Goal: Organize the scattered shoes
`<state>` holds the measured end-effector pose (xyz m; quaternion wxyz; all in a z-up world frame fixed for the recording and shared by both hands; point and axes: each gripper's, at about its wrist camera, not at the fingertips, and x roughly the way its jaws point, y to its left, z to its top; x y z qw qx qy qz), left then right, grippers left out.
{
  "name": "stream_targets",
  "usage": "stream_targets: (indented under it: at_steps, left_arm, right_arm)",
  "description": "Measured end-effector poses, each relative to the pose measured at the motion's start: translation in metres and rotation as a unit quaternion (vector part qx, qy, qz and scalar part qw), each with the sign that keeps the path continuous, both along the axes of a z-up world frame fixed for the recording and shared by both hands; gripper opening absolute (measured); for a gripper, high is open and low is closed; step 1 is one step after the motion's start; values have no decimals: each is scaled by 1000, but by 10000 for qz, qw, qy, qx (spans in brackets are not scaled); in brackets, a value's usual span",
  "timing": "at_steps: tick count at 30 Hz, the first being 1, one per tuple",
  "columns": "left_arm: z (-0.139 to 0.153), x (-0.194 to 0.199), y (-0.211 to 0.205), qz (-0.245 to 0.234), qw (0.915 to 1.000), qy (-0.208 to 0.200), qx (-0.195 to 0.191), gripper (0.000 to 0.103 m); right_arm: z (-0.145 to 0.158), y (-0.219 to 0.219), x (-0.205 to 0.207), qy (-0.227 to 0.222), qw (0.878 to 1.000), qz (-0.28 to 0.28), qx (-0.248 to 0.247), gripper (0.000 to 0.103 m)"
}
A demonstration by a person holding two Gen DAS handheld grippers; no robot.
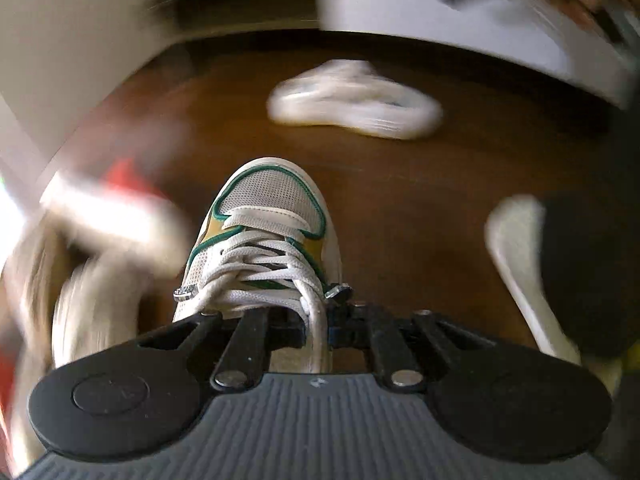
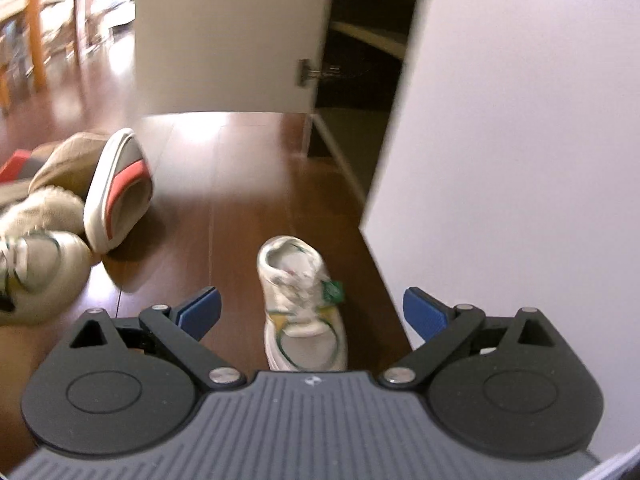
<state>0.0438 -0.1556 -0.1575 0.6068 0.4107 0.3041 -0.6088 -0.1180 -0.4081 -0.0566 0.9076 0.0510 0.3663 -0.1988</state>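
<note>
My left gripper (image 1: 308, 316) clamps a green-trimmed sneaker (image 1: 260, 236) at frame centre; my right gripper (image 2: 312, 312) gapes over its mate (image 2: 302, 308), lower centre. No writing readable. Only the right view shows the door (image 2: 232, 36).

Dark wooden floor (image 2: 256, 184) throughout. White door (image 2: 224, 32) at twelve o'clock — metal handle (image 2: 306, 73) on its edge. Wooden table legs (image 2: 38, 40) at ten o'clock.

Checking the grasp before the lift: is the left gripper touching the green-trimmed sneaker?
Touching. The left wrist view shows the left gripper closed on the laced top of the green-trimmed sneaker.
</note>
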Motion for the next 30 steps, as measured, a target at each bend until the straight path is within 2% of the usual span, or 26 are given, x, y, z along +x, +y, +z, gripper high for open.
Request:
stream_targets:
  at_steps: [1,3,4,5,8,9,10,12,14,15,18,20,22,24,26,27,29,30]
  left_arm:
    - [-1,-2,-8,-368,9992,-49,132,11]
    - [-7,-10,-32,-1398,9883,-228,561,18]
    - [-15,-15,-47,-1943,9768,-388,810,28]
    - [-23,-18,-59,-2392,9638,-604,1015,33]
    - [-36,-18,-70,-2949,9423,-919,1288,35]
    - [-36,-14,-70,-2979,9404,-1078,1234,35]
    - [-32,-8,-69,-2910,9426,-1151,1167,38]
    - [-22,3,-65,-2648,9528,-963,1132,38]
    - [-3,21,-44,-1983,9727,-697,979,39]
    - [4,25,-38,-1727,9787,-618,921,42]
    - [25,28,-14,-891,9916,-514,790,46]
    - [44,29,10,-219,9966,-307,736,47]
    - [71,29,38,698,9952,148,665,48]
    - [84,30,47,1011,9928,355,541,50]
    - [108,26,62,1501,9868,561,226,60]
    - [116,26,66,1728,9831,603,28,62]
    - [121,26,67,1988,9775,678,-213,62]
    - [122,27,67,2110,9743,716,-325,62]
  right_arm:
    - [2,-3,-10,27,9999,-124,94,97]
    - [6,-8,-27,85,9990,-344,259,97]
    - [5,-12,-34,112,9983,-448,369,97]
    - [5,-16,-41,139,9972,-552,479,97]
    - [-4,-23,-51,207,9935,-659,900,97]
    - [-9,-22,-49,220,9928,-578,1029,97]
    - [-15,-20,-46,231,9919,-457,1160,97]
    - [-28,-13,-34,245,9897,-28,1407,97]
    - [-42,-1,-15,257,9850,514,1626,98]
    - [-51,7,-2,268,9801,870,1762,98]
    - [-79,37,45,401,9608,1889,1988,99]
    - [-98,62,77,552,9491,2396,1971,99]
    - [-117,89,107,727,9385,2805,1879,99]
    - [-136,117,134,890,9278,3182,1733,99]
    - [-148,147,144,1002,9296,3339,1197,100]
    - [-153,158,144,1094,9351,3268,825,85]
    - [-160,164,140,1130,9436,3046,640,80]
    - [-163,163,138,1141,9473,2938,570,73]
